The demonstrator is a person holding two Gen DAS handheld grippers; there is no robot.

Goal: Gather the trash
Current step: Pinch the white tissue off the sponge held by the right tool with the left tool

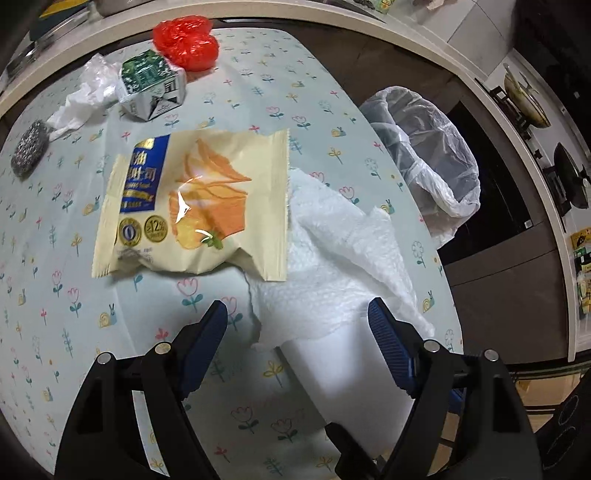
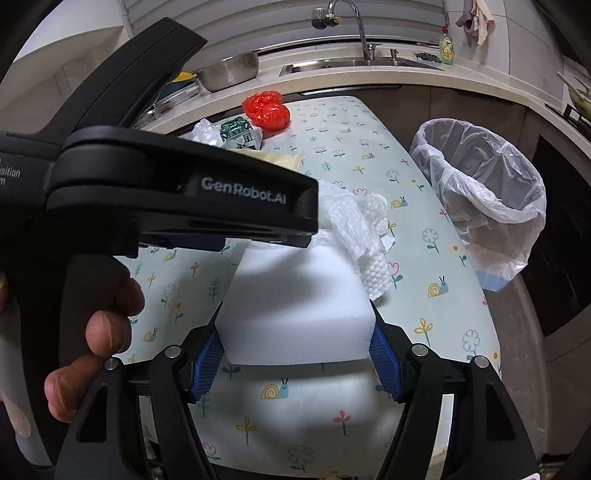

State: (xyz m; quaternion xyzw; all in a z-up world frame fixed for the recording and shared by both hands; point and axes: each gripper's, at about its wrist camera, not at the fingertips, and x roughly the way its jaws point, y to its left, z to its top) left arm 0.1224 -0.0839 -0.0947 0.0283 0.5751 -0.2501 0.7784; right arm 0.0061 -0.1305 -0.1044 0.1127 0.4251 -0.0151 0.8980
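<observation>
My right gripper [image 2: 295,325] is shut on a white foam block [image 2: 295,295], held just above the patterned table. My left gripper [image 1: 295,317] is open over the near edge of a crumpled white paper towel [image 1: 332,251]; the foam block [image 1: 347,376] shows below it. A yellow bread wrapper [image 1: 192,206] lies flat beyond the left gripper. Farther back lie a green-white carton [image 1: 151,85], a red plastic bag [image 1: 186,40], a crumpled clear plastic [image 1: 88,88] and a steel scourer [image 1: 29,147]. The lined trash bin [image 2: 480,192] stands right of the table.
The table [image 1: 55,295] has a floral cloth. Behind it runs a counter with a sink and tap [image 2: 354,33] and a metal bowl [image 2: 229,70]. A stove with pans [image 1: 528,107] is at the far right. The left gripper's body [image 2: 166,192] blocks the right view's left.
</observation>
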